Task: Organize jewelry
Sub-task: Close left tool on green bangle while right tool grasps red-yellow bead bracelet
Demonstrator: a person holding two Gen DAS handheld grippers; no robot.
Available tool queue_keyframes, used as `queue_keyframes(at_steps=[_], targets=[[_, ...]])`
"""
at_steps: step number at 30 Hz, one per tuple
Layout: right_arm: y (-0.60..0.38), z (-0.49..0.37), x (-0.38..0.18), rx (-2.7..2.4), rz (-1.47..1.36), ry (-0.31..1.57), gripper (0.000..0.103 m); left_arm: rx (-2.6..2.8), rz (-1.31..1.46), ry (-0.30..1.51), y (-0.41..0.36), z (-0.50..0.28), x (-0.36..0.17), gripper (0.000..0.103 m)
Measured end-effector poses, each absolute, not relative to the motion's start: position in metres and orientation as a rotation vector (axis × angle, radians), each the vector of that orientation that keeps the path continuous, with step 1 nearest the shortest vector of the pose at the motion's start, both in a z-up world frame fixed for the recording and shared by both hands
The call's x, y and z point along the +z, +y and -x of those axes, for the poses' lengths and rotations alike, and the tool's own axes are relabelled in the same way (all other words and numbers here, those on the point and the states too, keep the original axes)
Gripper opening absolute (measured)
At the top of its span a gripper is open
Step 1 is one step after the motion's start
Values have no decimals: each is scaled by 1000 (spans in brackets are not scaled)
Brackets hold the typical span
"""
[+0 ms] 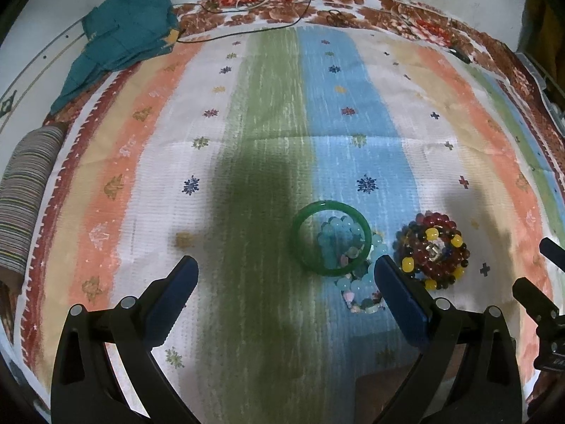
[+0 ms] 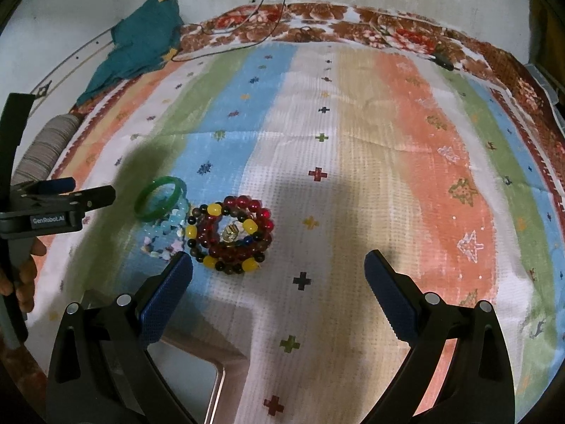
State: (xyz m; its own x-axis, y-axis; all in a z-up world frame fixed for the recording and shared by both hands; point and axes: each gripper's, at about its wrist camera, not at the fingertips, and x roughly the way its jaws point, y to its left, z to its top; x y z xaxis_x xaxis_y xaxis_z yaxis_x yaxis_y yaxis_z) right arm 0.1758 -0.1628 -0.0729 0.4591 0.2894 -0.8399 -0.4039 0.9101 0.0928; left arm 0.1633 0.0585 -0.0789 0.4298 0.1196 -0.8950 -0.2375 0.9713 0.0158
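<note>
Both grippers (image 1: 286,275) (image 2: 279,268) agape (empty); 3 bracelets (image 2: 231,235) clustered.

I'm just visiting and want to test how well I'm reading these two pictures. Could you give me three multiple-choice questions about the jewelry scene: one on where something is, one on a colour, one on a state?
1. Where does the green bangle lie?
A. On the teal cloth
B. On the striped cloth, partly over the pale blue bead bracelets
C. In a gripper

2. What colour are the large beads scattered through the dark red bracelet pile?
A. Yellow
B. White
C. Pink

3. How do the right gripper's jaws stand?
A. Shut on a bracelet
B. Shut, holding nothing
C. Open, holding nothing

Answers: 1 B, the pale blue bead bracelets show through and beneath the ring. 2 A, yellow beads dot the pile. 3 C, the fingers are wide apart with only cloth between them.
</note>
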Motion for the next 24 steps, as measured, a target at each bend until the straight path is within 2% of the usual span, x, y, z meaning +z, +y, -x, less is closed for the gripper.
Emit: queue_keyframes(at_steps=[19,22,24], targets=[[-141,-195,-92,442,207,1053,98,214,109,1152,62,-190,-108,97],[-137,-198,-99,459,200,1081,83,200,122,1146,64,-194,-112,97],[-134,-200,-102,454,205,1092,83,189,123,1148,64,-196,-114,97]])
